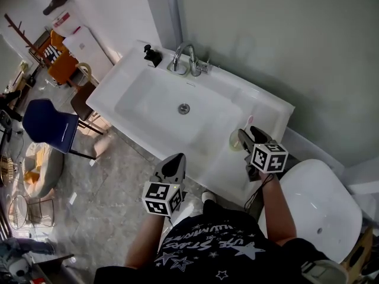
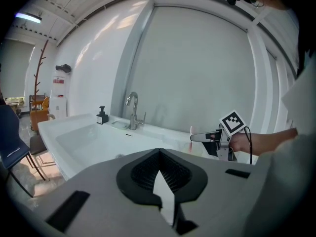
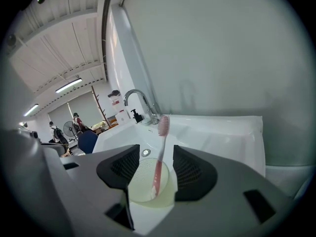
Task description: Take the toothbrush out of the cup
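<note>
A white sink (image 1: pixel 148 99) is seen below, and the left gripper (image 2: pixel 159 153) is held in front of its near edge with its jaws brought together on nothing. The right gripper (image 1: pixel 246 132) is held over the sink's right-hand ledge with its jaws spread to either side of a pale cup (image 3: pixel 148 186); the pads seem to be just clear of its wall. A pink toothbrush (image 3: pixel 160 152) is stood in that cup, bristles uppermost and leaning slightly.

Right hand-held gripper (image 1: pixel 247 133) at cup (image 1: pixel 234 141)
</note>
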Available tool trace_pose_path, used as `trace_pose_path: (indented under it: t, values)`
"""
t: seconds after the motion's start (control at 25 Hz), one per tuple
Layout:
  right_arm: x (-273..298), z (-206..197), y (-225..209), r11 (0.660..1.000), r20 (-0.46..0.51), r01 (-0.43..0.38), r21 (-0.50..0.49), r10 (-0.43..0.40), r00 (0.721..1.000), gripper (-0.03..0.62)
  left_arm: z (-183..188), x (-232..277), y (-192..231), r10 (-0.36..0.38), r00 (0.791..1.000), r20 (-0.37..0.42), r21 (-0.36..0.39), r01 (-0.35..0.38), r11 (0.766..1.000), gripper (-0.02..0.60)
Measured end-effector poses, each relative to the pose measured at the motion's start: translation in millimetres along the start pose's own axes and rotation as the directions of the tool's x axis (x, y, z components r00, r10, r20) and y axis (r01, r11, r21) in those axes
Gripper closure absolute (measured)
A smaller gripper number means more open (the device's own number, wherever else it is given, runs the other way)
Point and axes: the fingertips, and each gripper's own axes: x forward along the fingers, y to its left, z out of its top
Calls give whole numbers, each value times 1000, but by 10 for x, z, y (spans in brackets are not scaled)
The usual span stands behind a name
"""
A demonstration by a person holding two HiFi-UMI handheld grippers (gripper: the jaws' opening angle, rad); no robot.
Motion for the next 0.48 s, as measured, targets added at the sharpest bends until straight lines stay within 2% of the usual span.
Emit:
trace_pose_path:
  t: [0.28,0.48]
  values:
    - [212,-19,-36,1000,-17,-24,-7,24,1000,425,-125,107,23,11,999,-35,-20,-11,1000,566]
    - [252,16,-72,999,-3,-17,-29,17,1000,537,-171,130,40,23,999,-40,-26,-24,999,566]
